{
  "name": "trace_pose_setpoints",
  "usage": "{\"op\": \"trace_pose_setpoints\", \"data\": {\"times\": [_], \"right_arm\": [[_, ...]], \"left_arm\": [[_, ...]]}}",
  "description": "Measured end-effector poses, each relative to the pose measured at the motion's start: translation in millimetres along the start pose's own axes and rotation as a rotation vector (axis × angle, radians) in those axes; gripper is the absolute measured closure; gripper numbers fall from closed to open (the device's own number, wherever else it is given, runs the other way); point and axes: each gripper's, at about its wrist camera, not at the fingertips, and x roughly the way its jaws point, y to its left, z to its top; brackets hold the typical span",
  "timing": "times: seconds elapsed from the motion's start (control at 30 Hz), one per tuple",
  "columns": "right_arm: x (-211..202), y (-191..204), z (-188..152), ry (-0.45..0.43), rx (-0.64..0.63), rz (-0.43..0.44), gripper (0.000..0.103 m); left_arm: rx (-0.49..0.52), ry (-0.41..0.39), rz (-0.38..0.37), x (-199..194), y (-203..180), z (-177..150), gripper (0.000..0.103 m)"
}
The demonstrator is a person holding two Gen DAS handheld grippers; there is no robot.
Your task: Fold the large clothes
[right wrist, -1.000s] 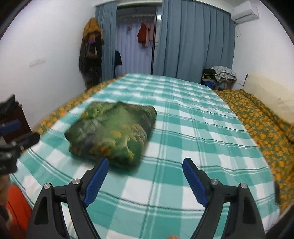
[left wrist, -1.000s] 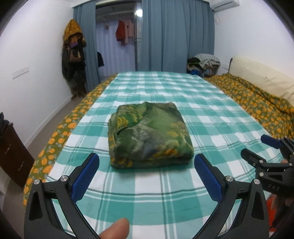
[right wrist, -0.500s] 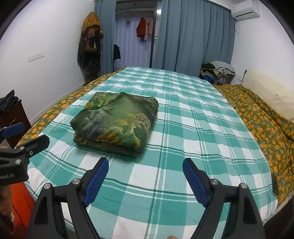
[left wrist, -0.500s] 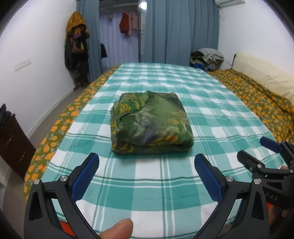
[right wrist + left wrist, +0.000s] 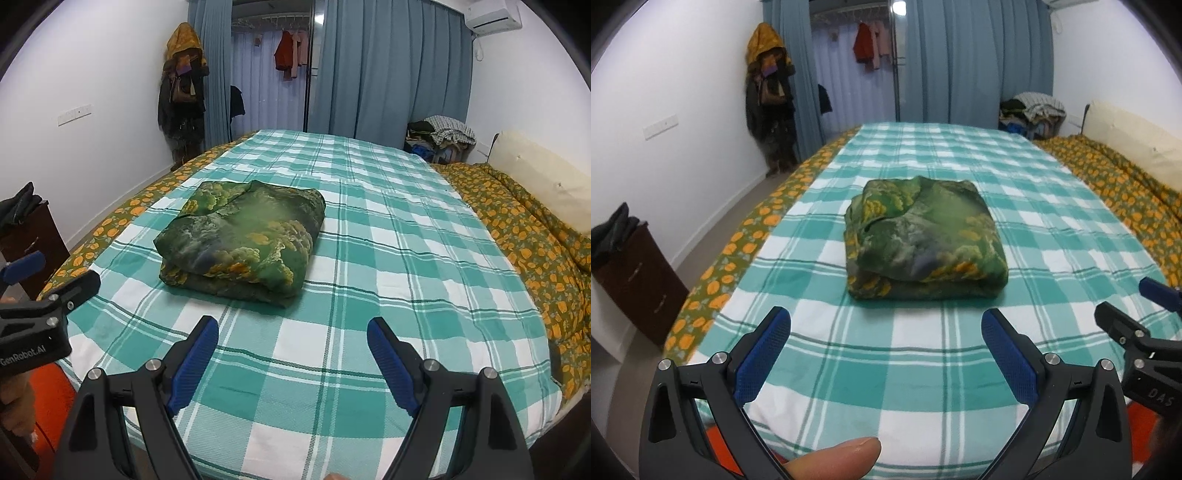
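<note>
Green patterned garment [image 5: 923, 240] lies folded in compact thick bundle, mid-left on checked bed [image 5: 1052, 221], near edge

Left gripper [image 5: 886, 343], right gripper [image 5: 291, 350] both spread wide, empty, hovering near bed edge, apart from bundle

Folding looks finished; nothing visibly left

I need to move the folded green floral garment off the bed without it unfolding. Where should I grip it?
Probably pinch the folded green floral garment at its thick rounded near edge, coming in low from the bed's foot, one open gripper at each end. The layers stack there, so a pinch should catch them all.
</note>
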Motion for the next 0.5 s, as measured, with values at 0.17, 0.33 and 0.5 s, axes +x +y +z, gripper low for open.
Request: {"op": "trace_pose_setpoints", "data": {"times": [0.17, 0.33, 0.5], "right_arm": [[-1.1, 6.3, -0.3, 0.007, -0.024, -0.027, 0.019], [-1.4, 10.2, -0.6, 0.012, -0.036, -0.035, 0.019], [-1.5, 11.3, -0.5, 0.01, -0.042, -0.053, 0.019]], "left_arm": [[0.025, 0.013, -0.009, -0.4, -3.4, -1.9, 0.0], [0.031, 0.023, -0.003, -1.3, -5.2, -1.3, 0.0], [0.029, 0.033, -0.007, -0.7, -4.9, -1.8, 0.0]]}}
